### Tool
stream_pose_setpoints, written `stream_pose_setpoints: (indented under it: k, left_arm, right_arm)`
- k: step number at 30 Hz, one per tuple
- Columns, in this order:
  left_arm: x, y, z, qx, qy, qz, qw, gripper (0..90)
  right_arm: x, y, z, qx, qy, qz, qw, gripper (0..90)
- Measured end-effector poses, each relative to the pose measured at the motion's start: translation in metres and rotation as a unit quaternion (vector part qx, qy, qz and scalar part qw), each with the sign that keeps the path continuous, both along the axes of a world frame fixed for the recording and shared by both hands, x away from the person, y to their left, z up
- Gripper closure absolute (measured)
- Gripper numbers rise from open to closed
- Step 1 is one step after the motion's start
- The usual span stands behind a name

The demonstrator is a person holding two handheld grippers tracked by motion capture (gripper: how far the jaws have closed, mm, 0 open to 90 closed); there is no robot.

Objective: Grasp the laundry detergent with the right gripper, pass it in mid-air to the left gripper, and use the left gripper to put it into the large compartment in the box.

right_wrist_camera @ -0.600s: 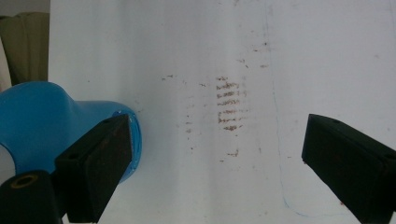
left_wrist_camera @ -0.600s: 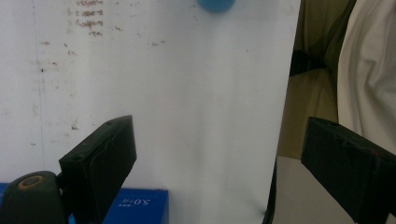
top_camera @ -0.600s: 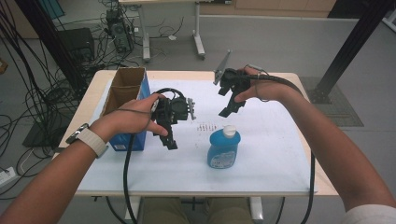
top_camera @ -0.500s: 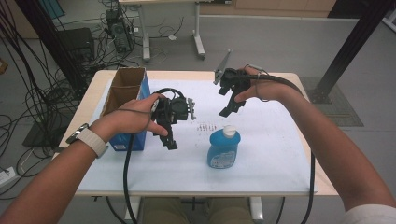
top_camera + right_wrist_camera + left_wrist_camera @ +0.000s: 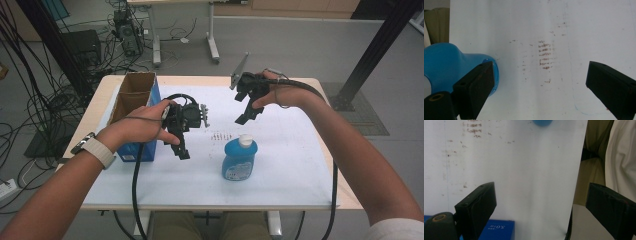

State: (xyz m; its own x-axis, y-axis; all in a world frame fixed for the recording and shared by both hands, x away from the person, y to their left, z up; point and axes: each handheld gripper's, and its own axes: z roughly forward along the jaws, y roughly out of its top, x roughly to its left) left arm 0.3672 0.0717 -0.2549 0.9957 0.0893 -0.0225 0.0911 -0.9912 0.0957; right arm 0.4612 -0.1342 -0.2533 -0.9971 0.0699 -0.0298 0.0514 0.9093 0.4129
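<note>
Bottle (image 5: 240,159) stands upright on the white table (image 5: 295,150), near its front edge, between your two hands. Your left gripper (image 5: 182,150) and right gripper (image 5: 245,117) both hover above the table with jaws spread wide, holding nothing, near a cardboard box (image 5: 131,97).

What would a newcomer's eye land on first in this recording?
Most likely the blue bottle with a white cap, standing alone near the middle of the white table. Next, the two black grippers held above it: the left gripper beside an open cardboard box at the table's left edge, the right gripper farther back, both with jaws spread and empty. A patch of brownish marks stains the table near the bottle.
</note>
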Motion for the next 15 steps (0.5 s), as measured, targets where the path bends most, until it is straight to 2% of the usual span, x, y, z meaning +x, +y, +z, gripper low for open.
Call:
stream_pose_setpoints:
  k: [15]
  left_arm:
    - [-0.0002,-0.0027,0.0001,0.001,-0.005,0.000,1.0000,10.2]
  right_arm:
    - [-0.0021,-0.0004,0.0010,-0.002,-0.001,-0.001,1.0000,6.9]
